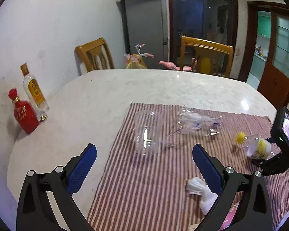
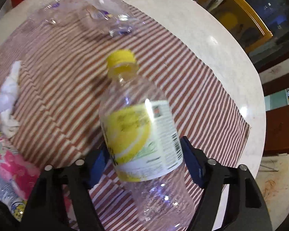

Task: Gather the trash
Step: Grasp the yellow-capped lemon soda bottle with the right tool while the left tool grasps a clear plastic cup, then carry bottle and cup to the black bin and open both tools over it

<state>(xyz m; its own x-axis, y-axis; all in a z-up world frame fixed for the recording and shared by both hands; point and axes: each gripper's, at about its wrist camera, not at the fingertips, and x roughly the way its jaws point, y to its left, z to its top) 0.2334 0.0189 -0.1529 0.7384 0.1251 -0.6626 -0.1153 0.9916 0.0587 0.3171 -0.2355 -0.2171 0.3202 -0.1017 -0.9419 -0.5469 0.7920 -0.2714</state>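
Note:
My right gripper [image 2: 144, 154] is shut on an empty clear plastic bottle [image 2: 138, 127] with a yellow cap and yellow label, held above the striped cloth; the bottle also shows in the left wrist view [image 1: 254, 146]. My left gripper [image 1: 144, 159] is open and empty, low over the cloth. Ahead of it lie a clear plastic cup [image 1: 147, 132] on its side and crumpled clear plastic packaging [image 1: 196, 122]. A crumpled white tissue [image 1: 200, 192] lies by its right finger, and also shows in the right wrist view [image 2: 8, 98]. A pink printed wrapper [image 2: 7, 169] lies at the cloth's near edge.
A red-and-white striped cloth [image 1: 144, 182] covers part of a round white marble table [image 1: 86, 104]. A red bottle [image 1: 25, 115] and a clear liquor bottle [image 1: 33, 92] stand at the table's left by the wall. Two wooden chairs [image 1: 206, 55] stand behind the table.

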